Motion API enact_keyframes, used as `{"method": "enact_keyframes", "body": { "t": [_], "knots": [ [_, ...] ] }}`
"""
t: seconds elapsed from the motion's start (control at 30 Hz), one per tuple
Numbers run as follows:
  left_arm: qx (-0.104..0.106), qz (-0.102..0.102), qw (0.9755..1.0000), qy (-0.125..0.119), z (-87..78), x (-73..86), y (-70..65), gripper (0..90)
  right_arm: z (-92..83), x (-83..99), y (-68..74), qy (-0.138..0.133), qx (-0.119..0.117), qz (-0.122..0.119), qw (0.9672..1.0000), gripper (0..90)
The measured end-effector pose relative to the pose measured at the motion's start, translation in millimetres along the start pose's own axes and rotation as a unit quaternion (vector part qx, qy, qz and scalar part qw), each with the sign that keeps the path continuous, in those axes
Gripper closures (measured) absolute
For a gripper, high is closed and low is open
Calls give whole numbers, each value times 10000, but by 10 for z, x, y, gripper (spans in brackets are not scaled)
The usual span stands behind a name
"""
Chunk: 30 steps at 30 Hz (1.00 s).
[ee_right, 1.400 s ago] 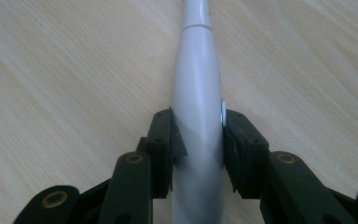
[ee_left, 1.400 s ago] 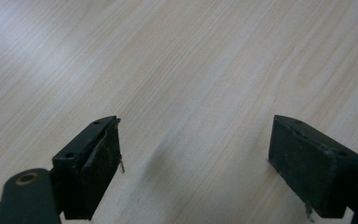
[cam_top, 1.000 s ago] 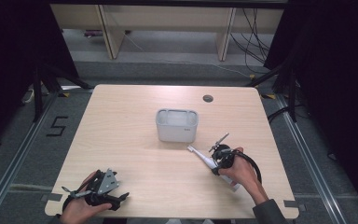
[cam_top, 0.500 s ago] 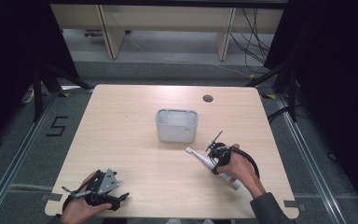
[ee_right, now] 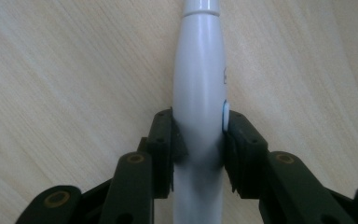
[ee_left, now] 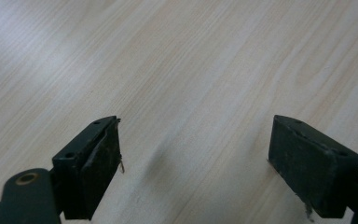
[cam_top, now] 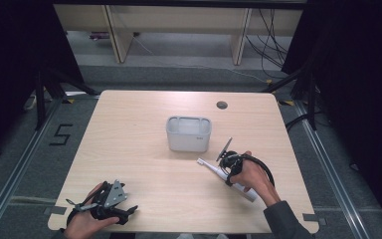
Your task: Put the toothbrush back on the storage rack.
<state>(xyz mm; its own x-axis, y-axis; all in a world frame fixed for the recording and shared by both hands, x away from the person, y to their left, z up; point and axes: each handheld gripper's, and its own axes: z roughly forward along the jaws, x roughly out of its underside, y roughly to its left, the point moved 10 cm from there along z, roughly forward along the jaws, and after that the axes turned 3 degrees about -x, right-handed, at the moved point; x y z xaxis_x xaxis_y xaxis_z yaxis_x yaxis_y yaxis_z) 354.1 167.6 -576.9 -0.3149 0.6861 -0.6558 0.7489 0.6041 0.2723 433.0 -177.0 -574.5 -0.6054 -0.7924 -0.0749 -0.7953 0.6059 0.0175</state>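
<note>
White handle: that's the electric toothbrush (cam_top: 227, 179), lying flat on the wooden surface (cam_top: 144, 149) toward the right edge, a bit nearer the front edge than the middle.
Grip on it: right gripper (ee_right: 199, 140) has its jaws clamped on the fat part of the handle, one pad on each side, squeezing right around the little button. Toothbrush looks like it's resting on the wood, not lifted yet as far as I can tell.
Long axis: runs diagonally in the high view, from near the front-right corner up toward the middle of the surface. In the right gripper view it runs straight away from the jaws, so the grip is square across the body, not along it.
Which way it points: thin brush-head end aims at the grey bin (cam_top: 188, 133) in the middle of the surface, stopping just short of the bin's front-right corner. Thick butt end points back toward the front-right corner, under the person's hand.
Nearer hand: the right one, obviously, it's already on it. Bin is just beyond the brush tip, so I'd guess the coming move is lift, tip upright, drop in.
Other hand: left gripper (ee_left: 196, 158) sits at the front-left corner, well apart from everything, jaws wide apart with nothing but bare wood between them.
</note>
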Motion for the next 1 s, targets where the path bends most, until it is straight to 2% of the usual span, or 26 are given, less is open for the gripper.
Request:
{"method": "enact_keyframes", "body": {
  "t": [0.03,0.1,0.13,0.23,0.33,0.37,0.47,0.67,0.7,0.8,0.93,0.97,1.0],
  "knots": [
    [1,-2,10000,2,0,1,0,163,2,-1,18,9,4,116,9999,658],
    [1,0,10000,5,1,2,0,163,5,-18,35,-10,-87,64,9999,659],
    [7,-3,10000,4,1,1,-3,163,5,-9,36,53,-69,152,9998,659],
    [5,-2,10000,1,-1,0,-2,163,4,-20,12,73,-57,32,10000,659],
    [5,3,10000,6,1,2,-1,163,2,-24,54,126,-89,211,9997,660],
    [16,-38,10000,2,2,2,-10,163,-3,-34,56,133,-152,120,9997,660],
    [-3,-3,10000,-6,0,-2,0,163,-7,-30,61,191,-163,154,9996,661],
    [2,-6,10000,-9,-1,-2,0,163,-1,-27,31,202,-70,59,9998,662],
    [1,-9,10000,-12,-1,-2,0,163,-2,-29,23,157,-77,-45,9998,662],
    [-6,-9,10000,-17,-3,-4,5,163,1,-30,37,137,-131,37,9998,663],
    [0,-10,10000,-10,-2,-1,5,163,1,-19,15,66,-139,-27,9999,663],
    [0,-9,10000,-8,-2,-1,5,163,-8,-7,36,60,-137,77,9999,663],
    [1,-8,10000,-5,-2,0,6,163,-12,7,28,51,-116,43,9999,663]
  ]
}}
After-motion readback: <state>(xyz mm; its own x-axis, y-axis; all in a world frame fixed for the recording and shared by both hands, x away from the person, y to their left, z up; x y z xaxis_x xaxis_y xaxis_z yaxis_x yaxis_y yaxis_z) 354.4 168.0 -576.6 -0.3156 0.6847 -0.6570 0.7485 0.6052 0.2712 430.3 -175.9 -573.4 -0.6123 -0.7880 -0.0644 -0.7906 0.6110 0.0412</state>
